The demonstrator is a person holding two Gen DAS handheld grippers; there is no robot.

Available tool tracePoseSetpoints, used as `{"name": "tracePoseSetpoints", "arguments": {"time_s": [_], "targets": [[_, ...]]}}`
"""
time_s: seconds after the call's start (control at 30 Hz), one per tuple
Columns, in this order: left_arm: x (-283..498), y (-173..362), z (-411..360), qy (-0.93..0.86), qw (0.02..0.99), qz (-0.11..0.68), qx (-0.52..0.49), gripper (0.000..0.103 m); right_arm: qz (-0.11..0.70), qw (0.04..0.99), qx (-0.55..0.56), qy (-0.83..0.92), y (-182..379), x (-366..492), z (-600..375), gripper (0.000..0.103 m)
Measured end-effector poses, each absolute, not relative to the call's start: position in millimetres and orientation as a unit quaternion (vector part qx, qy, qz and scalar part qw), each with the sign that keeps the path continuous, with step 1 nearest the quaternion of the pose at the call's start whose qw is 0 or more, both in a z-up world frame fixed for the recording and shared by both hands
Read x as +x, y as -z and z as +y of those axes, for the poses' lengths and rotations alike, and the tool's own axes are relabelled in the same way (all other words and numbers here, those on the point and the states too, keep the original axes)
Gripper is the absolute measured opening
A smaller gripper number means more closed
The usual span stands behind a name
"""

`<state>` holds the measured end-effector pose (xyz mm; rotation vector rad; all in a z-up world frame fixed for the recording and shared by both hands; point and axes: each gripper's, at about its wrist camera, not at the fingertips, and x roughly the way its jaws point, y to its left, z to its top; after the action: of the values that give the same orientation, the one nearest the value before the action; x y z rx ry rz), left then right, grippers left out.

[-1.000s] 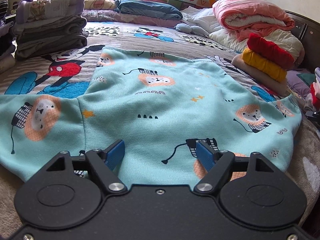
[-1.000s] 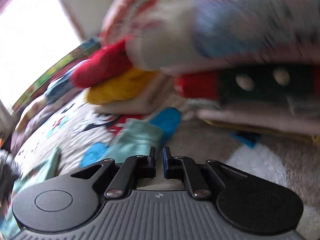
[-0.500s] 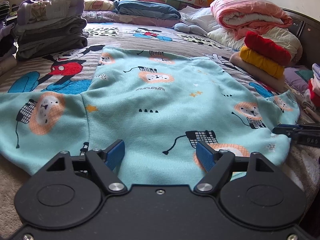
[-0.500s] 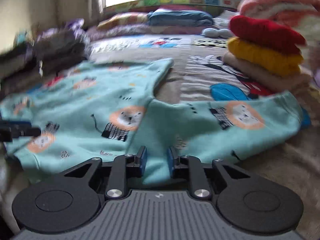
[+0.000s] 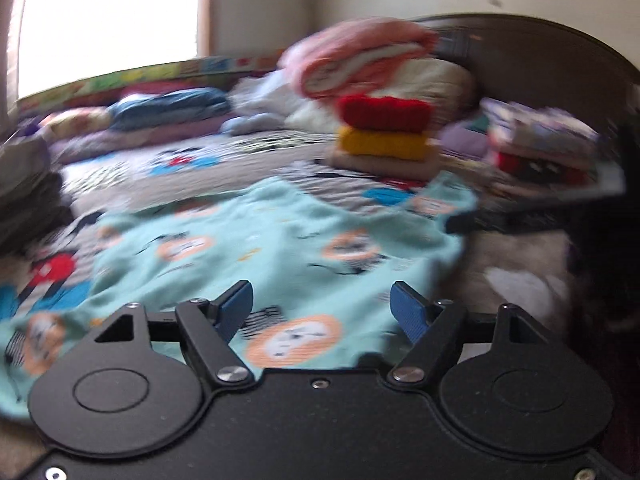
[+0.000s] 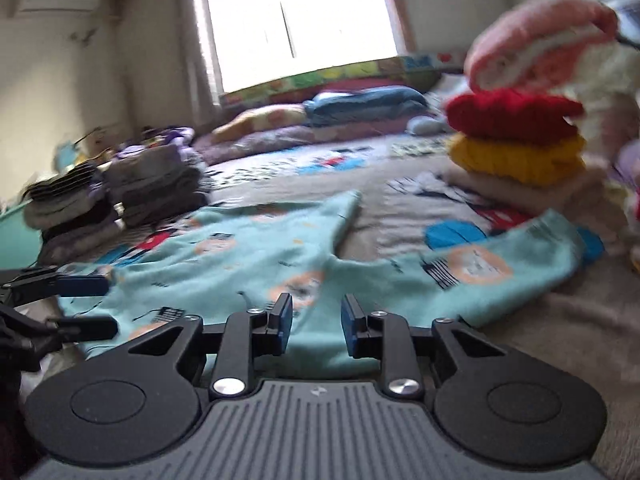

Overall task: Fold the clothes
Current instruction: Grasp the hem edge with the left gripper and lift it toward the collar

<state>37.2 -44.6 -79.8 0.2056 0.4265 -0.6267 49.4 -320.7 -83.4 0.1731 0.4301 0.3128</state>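
A teal sweatshirt (image 5: 280, 248) printed with orange lions lies spread flat on the bed. In the right wrist view the sweatshirt (image 6: 240, 256) has one sleeve (image 6: 500, 268) stretched out to the right. My left gripper (image 5: 320, 292) hovers over its near hem, jaws wide and closing slightly, pads clear of the cloth. My right gripper (image 6: 317, 304) is at the hem near the sleeve's root; its jaws are opening, with fabric showing behind the gap and nothing pressed. The left gripper (image 6: 86, 305) also shows at the far left of the right wrist view, beside the hem.
A stack of red, yellow and beige folded knits (image 5: 384, 136) stands beyond the sweatshirt at the right, under a rolled pink blanket (image 5: 360, 56). Piles of grey folded clothes (image 6: 156, 184) sit at the left. Pillows (image 6: 360, 108) line the far side under the window.
The right gripper swung from the folded piles to the sweatshirt's hem and its jaws went from nearly shut to parted. The left view panned right and blurred.
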Motion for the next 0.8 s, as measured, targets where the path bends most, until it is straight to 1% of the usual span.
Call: {"name": "tracePoseSetpoints", "arguments": {"time_s": [0.07, 0.13, 0.2, 0.23, 0.3, 0.33, 0.37, 0.47, 0.53, 0.6, 0.67, 0.73, 0.8], "targets": [[38, 88, -54, 0.319, 0.913, 0.226, 0.120, 0.061, 0.212, 0.959, 0.070, -0.176, 83, 48, -314, 0.035], [44, 97, -60, 0.328, 0.904, 0.240, 0.129, 0.054, 0.222, 0.955, 0.055, -0.190, 88, 49, -307, 0.037], [50, 105, -65, 0.340, 0.896, 0.252, 0.136, 0.052, 0.234, 0.950, 0.043, -0.201, 95, 50, -301, 0.037], [52, 108, -67, 0.344, 0.892, 0.258, 0.140, 0.047, 0.237, 0.949, 0.042, -0.203, 96, 51, -300, 0.038], [54, 107, -69, 0.349, 0.887, 0.263, 0.148, 0.033, 0.232, 0.948, 0.046, -0.211, 96, 50, -300, 0.040], [53, 103, -69, 0.348, 0.888, 0.260, 0.150, 0.014, 0.230, 0.948, 0.048, -0.215, 96, 49, -299, 0.041], [53, 100, -69, 0.348, 0.889, 0.257, 0.153, 0.006, 0.229, 0.947, 0.047, -0.219, 95, 47, -300, 0.043], [52, 89, -67, 0.346, 0.891, 0.248, 0.160, 0.004, 0.233, 0.943, 0.040, -0.235, 94, 44, -299, 0.045], [54, 79, -64, 0.338, 0.900, 0.233, 0.147, 0.004, 0.239, 0.939, 0.027, -0.244, 95, 43, -295, 0.049], [54, 76, -64, 0.324, 0.909, 0.212, 0.153, 0.003, 0.247, 0.936, 0.008, -0.249, 100, 44, -288, 0.051], [44, 78, -72, 0.306, 0.913, 0.155, 0.219, 0.003, 0.251, 0.939, -0.001, -0.235, 103, 46, -283, 0.052], [23, 94, -83, 0.291, 0.893, 0.077, 0.335, 0.003, 0.255, 0.941, -0.003, -0.224, 105, 48, -280, 0.052], [6, 121, -93, 0.292, 0.844, 0.040, 0.448, 0.003, 0.261, 0.941, 0.001, -0.217, 106, 50, -281, 0.052]]}}
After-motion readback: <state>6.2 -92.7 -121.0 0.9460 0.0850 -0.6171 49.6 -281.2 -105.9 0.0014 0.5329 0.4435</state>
